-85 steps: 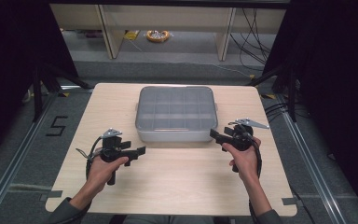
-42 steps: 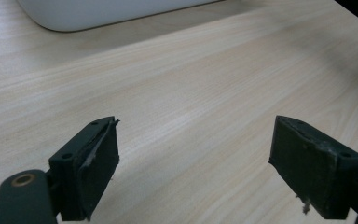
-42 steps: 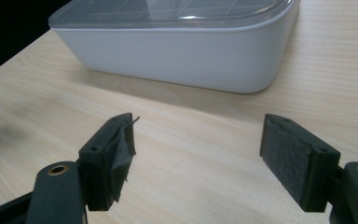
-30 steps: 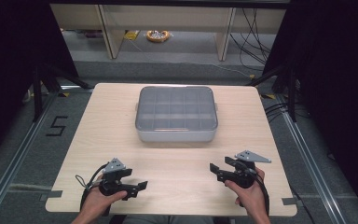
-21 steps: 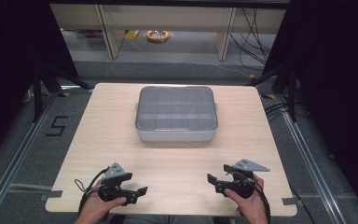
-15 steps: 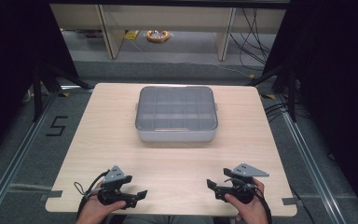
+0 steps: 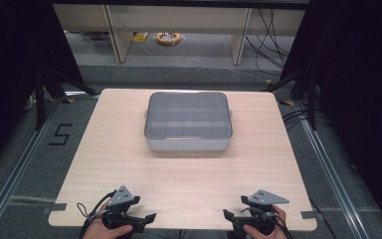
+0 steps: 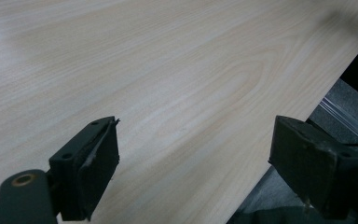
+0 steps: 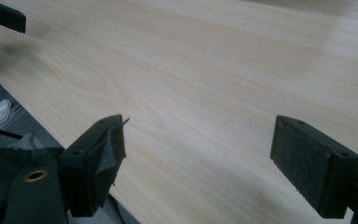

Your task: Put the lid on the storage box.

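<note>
A grey box with a translucent, compartmented lid (image 7: 188,121) sits closed at the middle back of the light wooden table (image 7: 189,174). My left gripper (image 7: 142,211) is held at the table's near left edge with its jaws pointing right, and it is open. In the left gripper view its jaws (image 8: 191,163) stand wide apart over bare wood. My right gripper (image 7: 231,216) is at the near right edge, facing left. Its jaws (image 9: 196,158) have just been opening and have nothing between them. The box is well away from both grippers.
The table's front edge lies right under both grippers, with dark floor below it. Beyond the table stand shelf legs, and a yellow coil (image 7: 168,38) lies on the floor there. Cables (image 7: 268,35) hang at the back right. A "5" mark (image 7: 59,134) is taped on the floor at the left.
Both hands have drawn back from beside the box to the table's near edge. Over the last second they slid a little closer to that edge.
</note>
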The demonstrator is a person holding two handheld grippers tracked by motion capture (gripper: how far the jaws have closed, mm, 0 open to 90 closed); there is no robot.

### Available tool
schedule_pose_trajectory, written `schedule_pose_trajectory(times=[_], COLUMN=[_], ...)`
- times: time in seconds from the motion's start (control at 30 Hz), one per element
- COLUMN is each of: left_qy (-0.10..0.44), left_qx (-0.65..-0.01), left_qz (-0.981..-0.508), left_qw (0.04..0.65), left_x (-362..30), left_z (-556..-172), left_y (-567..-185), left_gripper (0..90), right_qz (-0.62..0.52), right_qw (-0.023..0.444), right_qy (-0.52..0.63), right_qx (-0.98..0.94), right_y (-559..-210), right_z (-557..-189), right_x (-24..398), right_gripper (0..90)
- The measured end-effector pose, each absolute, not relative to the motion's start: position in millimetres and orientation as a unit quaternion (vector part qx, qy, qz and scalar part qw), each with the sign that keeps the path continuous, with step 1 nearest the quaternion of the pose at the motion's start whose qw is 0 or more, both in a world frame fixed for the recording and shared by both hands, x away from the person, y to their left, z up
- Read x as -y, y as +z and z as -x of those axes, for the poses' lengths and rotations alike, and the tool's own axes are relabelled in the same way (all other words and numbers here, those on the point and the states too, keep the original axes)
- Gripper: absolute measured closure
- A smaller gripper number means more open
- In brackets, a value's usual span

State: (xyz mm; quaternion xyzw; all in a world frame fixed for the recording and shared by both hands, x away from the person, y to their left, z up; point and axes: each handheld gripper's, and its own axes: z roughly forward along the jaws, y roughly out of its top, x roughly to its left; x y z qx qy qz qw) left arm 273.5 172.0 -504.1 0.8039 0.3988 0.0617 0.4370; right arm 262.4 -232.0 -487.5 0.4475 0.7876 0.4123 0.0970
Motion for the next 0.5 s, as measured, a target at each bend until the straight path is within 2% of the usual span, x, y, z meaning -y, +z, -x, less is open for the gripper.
schedule_pose_trajectory(times=[0.07, 0.1, 0.17, 0.5], left_qy=[0.063, 0.064, 0.062, 0.062], left_qx=[-0.393, -0.393, -0.402, -0.401], left_qz=[-0.812, -0.813, -0.805, -0.806], left_qw=[0.427, 0.425, 0.432, 0.431], left_x=[-174.6, -174.9, -173.8, -173.9], left_z=[-274.0, -273.8, -273.2, -272.9], left_y=[-503.3, -502.9, -503.1, -503.4], left_gripper=[15.0, 15.0, 15.0, 15.0], right_qz=[-0.445, -0.460, -0.444, -0.449], right_qw=[0.099, 0.083, 0.096, 0.092], right_qy=[0.414, 0.412, 0.411, 0.407], right_qx=[-0.788, -0.782, -0.790, -0.790], right_y=[-489.3, -489.3, -491.0, -492.4], right_z=[-259.0, -255.5, -255.8, -254.1], right_x=[233.0, 230.9, 233.5, 235.7], right_gripper=[18.9, 18.9, 18.9, 18.9])
